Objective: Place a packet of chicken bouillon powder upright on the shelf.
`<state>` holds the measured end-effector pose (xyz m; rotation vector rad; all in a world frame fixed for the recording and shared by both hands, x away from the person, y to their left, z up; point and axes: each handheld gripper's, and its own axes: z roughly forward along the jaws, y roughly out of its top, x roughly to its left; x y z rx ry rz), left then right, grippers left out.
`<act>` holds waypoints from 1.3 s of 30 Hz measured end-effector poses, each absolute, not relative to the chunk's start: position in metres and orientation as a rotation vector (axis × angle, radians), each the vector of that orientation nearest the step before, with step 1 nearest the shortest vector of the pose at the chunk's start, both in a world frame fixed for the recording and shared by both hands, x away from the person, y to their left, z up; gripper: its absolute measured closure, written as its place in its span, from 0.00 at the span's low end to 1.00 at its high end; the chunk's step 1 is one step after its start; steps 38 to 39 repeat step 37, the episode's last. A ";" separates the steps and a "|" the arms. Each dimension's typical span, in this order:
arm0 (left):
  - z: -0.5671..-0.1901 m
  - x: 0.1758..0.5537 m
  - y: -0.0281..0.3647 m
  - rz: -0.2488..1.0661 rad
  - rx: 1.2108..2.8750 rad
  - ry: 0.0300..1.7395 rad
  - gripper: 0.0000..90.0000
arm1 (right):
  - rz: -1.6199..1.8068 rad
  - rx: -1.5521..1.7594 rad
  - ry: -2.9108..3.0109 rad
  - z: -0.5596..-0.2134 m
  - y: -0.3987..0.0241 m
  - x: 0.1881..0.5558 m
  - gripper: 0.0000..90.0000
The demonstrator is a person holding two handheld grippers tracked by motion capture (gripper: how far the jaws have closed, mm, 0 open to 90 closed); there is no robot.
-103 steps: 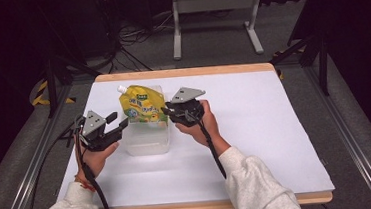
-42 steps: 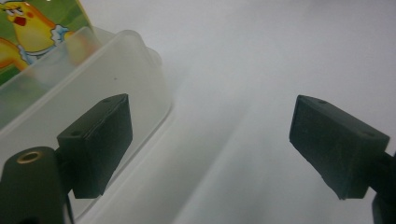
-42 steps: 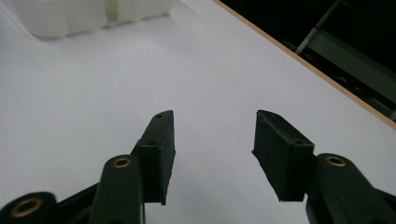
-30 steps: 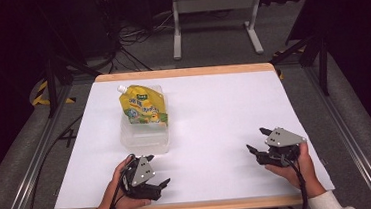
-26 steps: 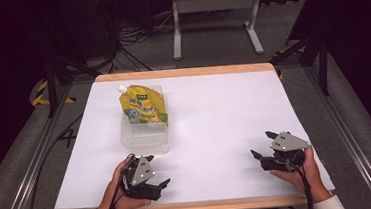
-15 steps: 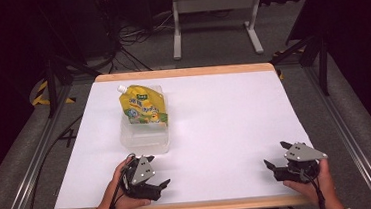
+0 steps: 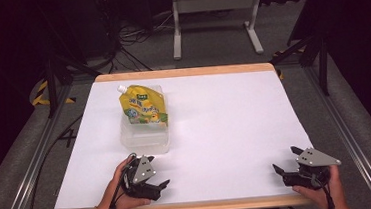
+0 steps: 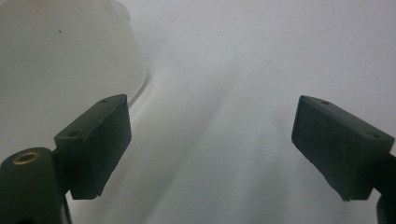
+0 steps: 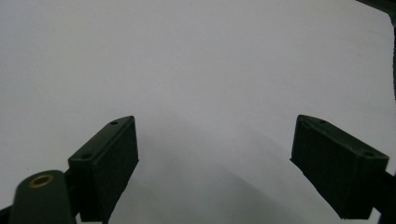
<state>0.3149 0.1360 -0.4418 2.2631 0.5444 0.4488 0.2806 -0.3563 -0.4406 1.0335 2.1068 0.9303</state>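
Table, two hand-held grippers at rest, one pouch in tub.

Left to right: left gripper (image 7: 147, 180) sits at the near edge of the table (image 7: 224, 116), held in a hand (image 7: 117, 190), jaws spread wide with nothing between them; in the left gripper view the clear tub's wall stands just beside its left jaw. Clear plastic tub (image 7: 144, 134) lies just beyond that gripper, toward the far left of the table; yellow spouted pouch (image 7: 142, 105) rests in it, spout toward the far edge, upper part overhanging the far rim. Right gripper (image 7: 299, 171) sits at the near right corner, well apart from the tub, jaws likewise spread and empty. Risk, as a judgement: the left gripper is close enough that a careless forward swing could nudge the light tub and shift or tip out the pouch.
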 end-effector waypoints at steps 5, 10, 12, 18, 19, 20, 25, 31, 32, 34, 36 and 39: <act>-0.443 0.316 0.135 0.439 2.281 0.536 0.14 | 0.927 1.039 2.100 -0.440 -0.356 0.281 0.16; -0.444 0.316 0.134 0.431 2.291 0.529 0.14 | 0.926 1.034 2.094 -0.440 -0.356 0.281 0.16; -0.445 0.316 0.133 0.428 2.298 0.526 0.14 | 0.919 1.032 2.095 -0.440 -0.356 0.281 0.16; -0.445 0.316 0.133 0.426 2.304 0.525 0.14 | 0.923 1.030 2.094 -0.440 -0.355 0.280 0.16; -0.445 0.316 0.133 0.425 2.308 0.524 0.14 | 0.923 1.029 2.095 -0.439 -0.355 0.280 0.16; -0.445 0.316 0.133 0.427 2.309 0.521 0.14 | 0.923 1.028 2.094 -0.439 -0.355 0.280 0.16; -0.445 0.316 0.133 0.424 2.308 0.525 0.14 | 0.921 1.022 2.097 -0.439 -0.355 0.280 0.16; -0.445 0.316 0.133 0.425 2.307 0.526 0.14 | 0.919 1.020 2.097 -0.439 -0.354 0.281 0.16; -0.444 0.317 0.132 0.427 2.304 0.522 0.14 | 0.917 1.019 2.095 -0.439 -0.354 0.281 0.16; -0.444 0.317 0.132 0.420 2.301 0.524 0.14 | 0.924 1.024 2.092 -0.439 -0.354 0.281 0.16; -0.444 0.318 0.131 0.418 2.302 0.526 0.14 | 0.929 1.027 2.090 -0.440 -0.355 0.282 0.16; -0.444 0.318 0.131 0.418 2.302 0.526 0.14 | 0.929 1.027 2.091 -0.440 -0.355 0.282 0.16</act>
